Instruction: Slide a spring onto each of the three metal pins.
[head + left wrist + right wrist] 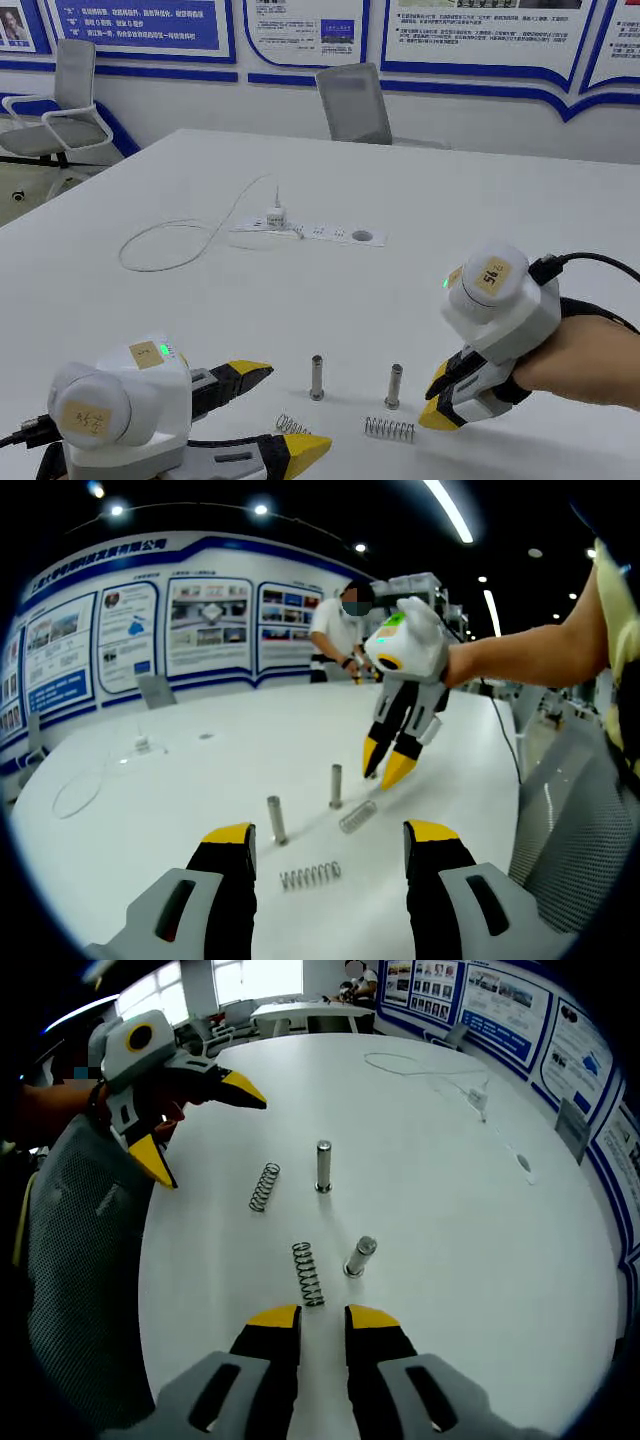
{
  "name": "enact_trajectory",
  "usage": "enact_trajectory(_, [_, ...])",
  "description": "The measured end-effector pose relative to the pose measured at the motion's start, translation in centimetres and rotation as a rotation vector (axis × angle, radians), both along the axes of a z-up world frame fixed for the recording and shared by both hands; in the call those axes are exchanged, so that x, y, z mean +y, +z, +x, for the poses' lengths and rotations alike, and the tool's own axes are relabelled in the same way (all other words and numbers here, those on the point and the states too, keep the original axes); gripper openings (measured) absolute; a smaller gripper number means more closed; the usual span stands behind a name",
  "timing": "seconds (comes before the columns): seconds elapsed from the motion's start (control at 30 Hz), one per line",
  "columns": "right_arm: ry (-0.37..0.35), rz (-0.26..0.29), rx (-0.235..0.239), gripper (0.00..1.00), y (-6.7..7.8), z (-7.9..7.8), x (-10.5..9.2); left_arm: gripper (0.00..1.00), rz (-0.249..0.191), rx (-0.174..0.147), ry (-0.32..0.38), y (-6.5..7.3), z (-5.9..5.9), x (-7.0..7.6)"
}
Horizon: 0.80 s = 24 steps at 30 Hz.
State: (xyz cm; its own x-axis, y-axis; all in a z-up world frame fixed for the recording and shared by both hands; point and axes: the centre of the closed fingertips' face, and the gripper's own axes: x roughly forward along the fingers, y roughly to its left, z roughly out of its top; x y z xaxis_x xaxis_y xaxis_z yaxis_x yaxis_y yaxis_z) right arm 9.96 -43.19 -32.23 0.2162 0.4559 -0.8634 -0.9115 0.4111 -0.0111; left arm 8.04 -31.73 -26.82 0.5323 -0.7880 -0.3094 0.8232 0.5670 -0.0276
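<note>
Two short metal pins (317,377) (394,386) stand upright on the white table (420,190), both bare. One spring (292,425) lies near the left pin and another spring (390,430) lies just before the right pin. My left gripper (278,410) is open at the lower left, its jaws wide apart, with the near spring (310,876) on the table just ahead of them. My right gripper (438,400) hovers right of the right pin with its jaws narrowly apart and nothing between them. The second spring (308,1273) and a pin (358,1257) lie just beyond its tips (323,1318).
A white power strip (320,232) with a looping white cable (160,250) lies mid-table. Grey chairs (352,103) (60,110) stand beyond the far edge. A person (335,630) stands at the table's far end.
</note>
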Motion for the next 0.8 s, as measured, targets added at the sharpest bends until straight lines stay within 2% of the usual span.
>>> enact_trajectory(0.8, [0.094,-0.034,-0.003,0.15,-2.5,-0.2,1.0,0.6,-0.005,0.006,0.006,-0.2,0.1,0.0])
